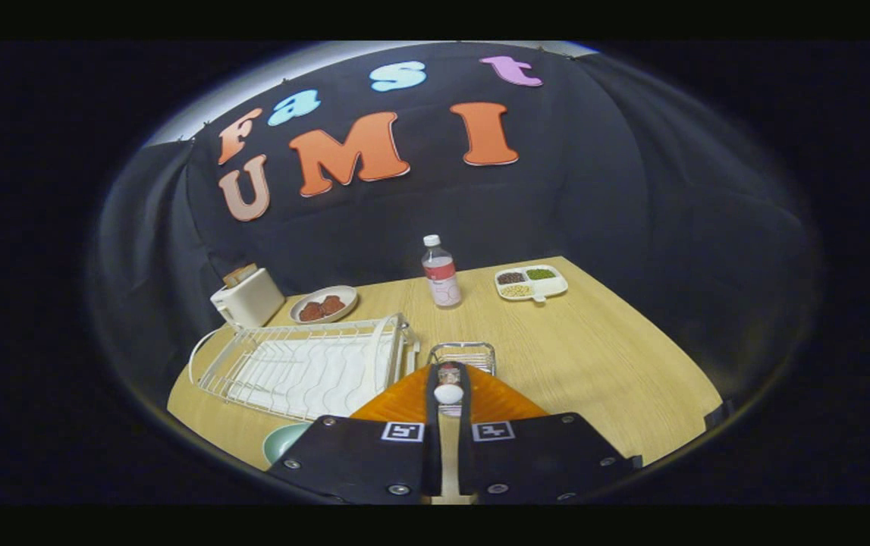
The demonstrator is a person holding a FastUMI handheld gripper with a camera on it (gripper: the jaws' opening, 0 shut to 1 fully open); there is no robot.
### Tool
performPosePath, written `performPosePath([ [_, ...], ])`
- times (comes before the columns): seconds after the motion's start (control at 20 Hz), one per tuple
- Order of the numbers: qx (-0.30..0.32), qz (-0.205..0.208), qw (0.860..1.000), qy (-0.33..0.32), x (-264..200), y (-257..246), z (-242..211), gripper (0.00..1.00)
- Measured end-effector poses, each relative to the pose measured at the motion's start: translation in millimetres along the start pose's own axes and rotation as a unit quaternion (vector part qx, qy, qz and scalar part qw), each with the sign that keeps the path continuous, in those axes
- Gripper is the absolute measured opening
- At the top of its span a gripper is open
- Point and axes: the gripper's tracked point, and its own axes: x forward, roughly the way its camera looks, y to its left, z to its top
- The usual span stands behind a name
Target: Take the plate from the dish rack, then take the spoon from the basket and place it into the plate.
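Between the fingers (449, 394), nearly closed, the spoon (448, 393) sits clamped, lifted above the basket (463, 353) just beyond. The plate (283, 441) lies left of them, already off the rack (306, 365), awaiting the spoon.

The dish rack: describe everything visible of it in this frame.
The dish rack is a white wire frame with a raised rim, over a ribbed white tray. It sits flat on the wooden table, no dishes showing in it, ahead-left of the gripper, whose fingers pinch a small white object. A toaster stands behind it.
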Motion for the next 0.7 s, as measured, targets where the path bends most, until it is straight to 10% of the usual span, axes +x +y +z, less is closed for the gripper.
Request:
performPosePath([
  [0.7,-0.060,0.137,0.989,0.009,-93,61,15,0.09],
])
